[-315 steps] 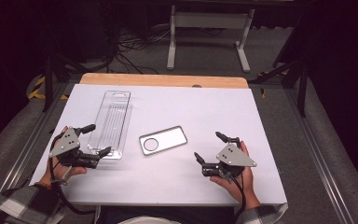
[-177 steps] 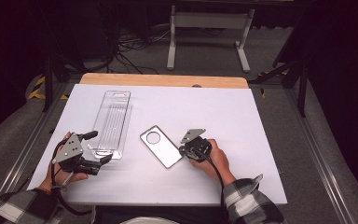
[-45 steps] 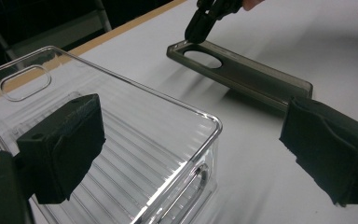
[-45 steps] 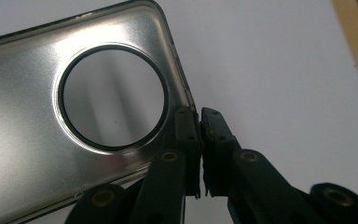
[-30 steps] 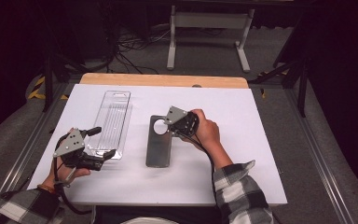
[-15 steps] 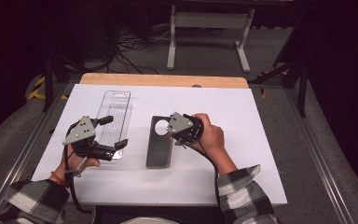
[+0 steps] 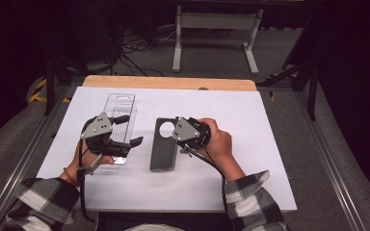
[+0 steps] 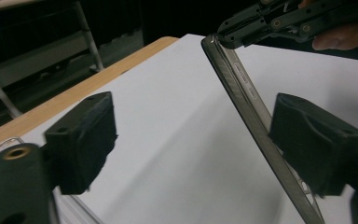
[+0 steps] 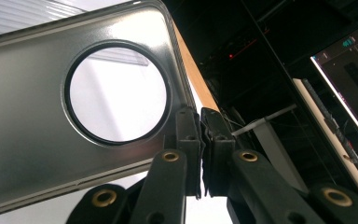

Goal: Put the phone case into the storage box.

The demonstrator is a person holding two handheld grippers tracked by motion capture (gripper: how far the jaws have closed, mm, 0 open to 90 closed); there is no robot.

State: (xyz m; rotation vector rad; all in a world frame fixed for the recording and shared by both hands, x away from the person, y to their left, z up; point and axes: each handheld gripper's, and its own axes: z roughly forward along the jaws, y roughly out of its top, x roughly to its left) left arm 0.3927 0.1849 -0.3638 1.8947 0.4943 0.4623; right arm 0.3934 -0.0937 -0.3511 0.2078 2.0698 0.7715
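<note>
A grey phone case (image 7: 163, 147) with a round camera hole lies lengthwise in the middle of the white table (image 7: 270, 159). My right gripper (image 7: 175, 135) is shut on its right rim beside the hole. In the right gripper view, the jaws (image 9: 200, 140) pinch the rim of the case (image 9: 32, 121). My left gripper (image 7: 129, 130) is open, held above the table just left of the case. The left gripper view shows the case (image 8: 242, 88) edge-on, running between my open jaws (image 8: 200, 140) close to the right pad (image 8: 317, 140), with the right gripper (image 8: 242, 30) at its far end.
A clear plastic packaging tray (image 7: 120, 103) lies at the left, partly under my left gripper. A wooden strip (image 7: 168, 83) runs along the table's far edge. A metal stand (image 7: 214, 21) and cables sit on the floor beyond.
The right gripper has taken the case and turned it lengthwise. In the last second my left gripper has risen and swung right toward the case, still open.
</note>
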